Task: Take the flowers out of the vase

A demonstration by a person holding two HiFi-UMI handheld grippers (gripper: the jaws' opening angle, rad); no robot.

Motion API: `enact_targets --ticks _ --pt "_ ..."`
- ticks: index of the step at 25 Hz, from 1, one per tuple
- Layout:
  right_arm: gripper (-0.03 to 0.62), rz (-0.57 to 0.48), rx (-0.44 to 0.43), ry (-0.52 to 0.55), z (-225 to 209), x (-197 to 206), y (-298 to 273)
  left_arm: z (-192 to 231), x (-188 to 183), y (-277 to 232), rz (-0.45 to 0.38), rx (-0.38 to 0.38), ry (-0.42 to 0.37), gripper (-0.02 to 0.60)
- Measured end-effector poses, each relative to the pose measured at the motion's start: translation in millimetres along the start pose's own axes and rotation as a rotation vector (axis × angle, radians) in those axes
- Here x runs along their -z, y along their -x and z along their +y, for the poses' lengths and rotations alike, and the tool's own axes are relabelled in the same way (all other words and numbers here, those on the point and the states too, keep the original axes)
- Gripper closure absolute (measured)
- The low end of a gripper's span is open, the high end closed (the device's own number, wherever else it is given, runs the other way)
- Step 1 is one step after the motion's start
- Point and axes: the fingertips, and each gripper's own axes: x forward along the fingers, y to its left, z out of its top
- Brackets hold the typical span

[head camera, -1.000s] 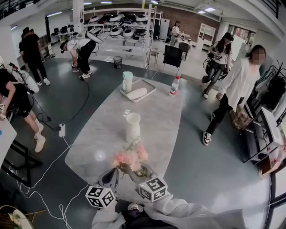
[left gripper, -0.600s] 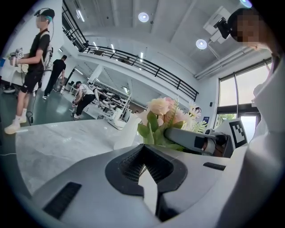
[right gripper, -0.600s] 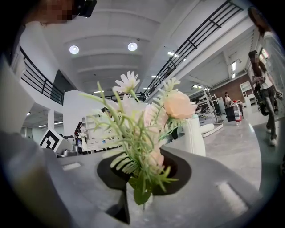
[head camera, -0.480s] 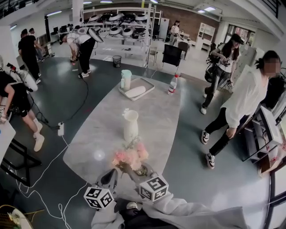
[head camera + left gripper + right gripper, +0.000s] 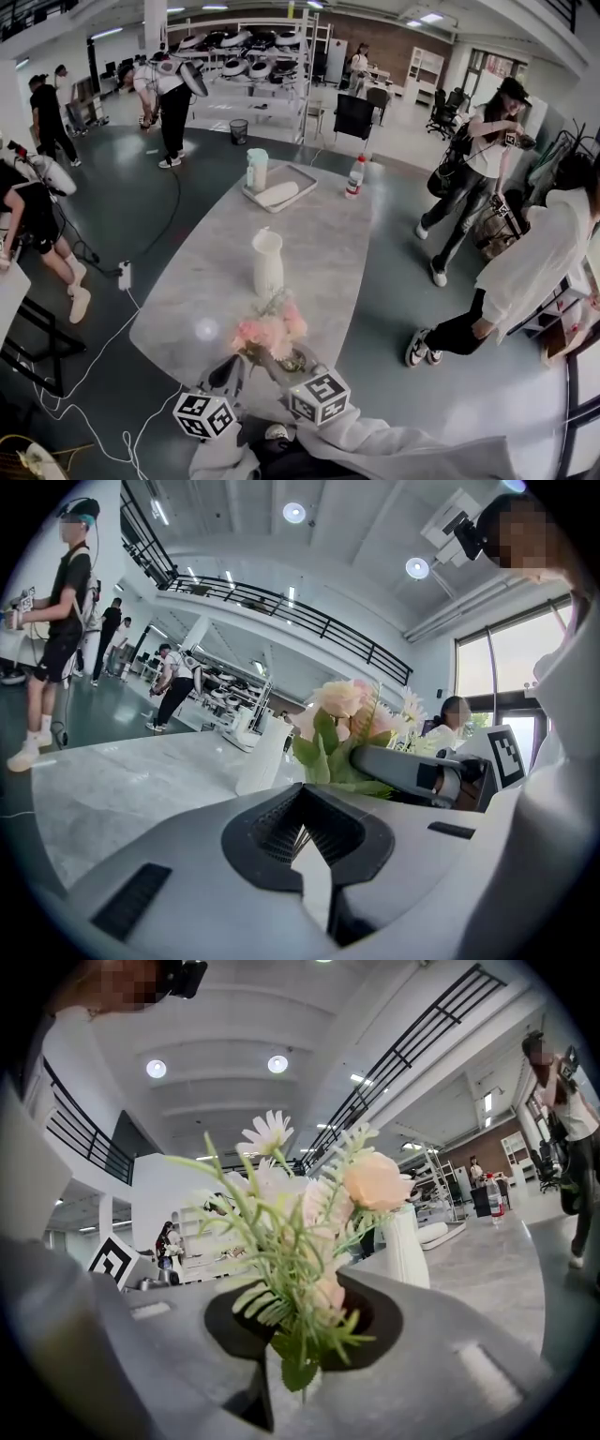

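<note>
Open workshop hall, dark grey floor [image 5: 122, 216], several people standing or bending about it. One long pale marbled table [image 5: 319, 244] runs away from the wearer. Count on it: one white vase [image 5: 267, 263], upright near the middle; one grey tray [image 5: 300, 176] at the far end holding one white oblong object [image 5: 277, 194]; one pale green jug [image 5: 256, 170] touching or just beside the tray's left corner; one clear plastic bottle [image 5: 353, 176] with a red label, print too small to read. One bunch of flowers [image 5: 272, 330], out of the vase and well apart from it, held over the near end of the table. In the right gripper view the bunch shows one white daisy [image 5: 265, 1133], one peach rose [image 5: 378, 1182], paler pink blooms I cannot count, and green sprigs. Two grippers, each carrying one cube of black-and-white square markers. Right gripper [image 5: 281, 356] is clamped on the green stems low in the bunch, blooms standing up ahead of the jaws. Left gripper [image 5: 231, 373] sits just left of the bunch, jaws drawn together, not on the flowers; its own view shows the bunch off to the right. Vase contents cannot be seen from here.
</note>
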Motion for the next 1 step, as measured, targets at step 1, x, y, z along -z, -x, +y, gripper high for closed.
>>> enact_targets --ticks 1 --pt "0.503 -0.001 -0.001 0.001 0.0 0.8 0.8 -0.4 0.9 0.0 -0.002 0.000 0.000 0.580"
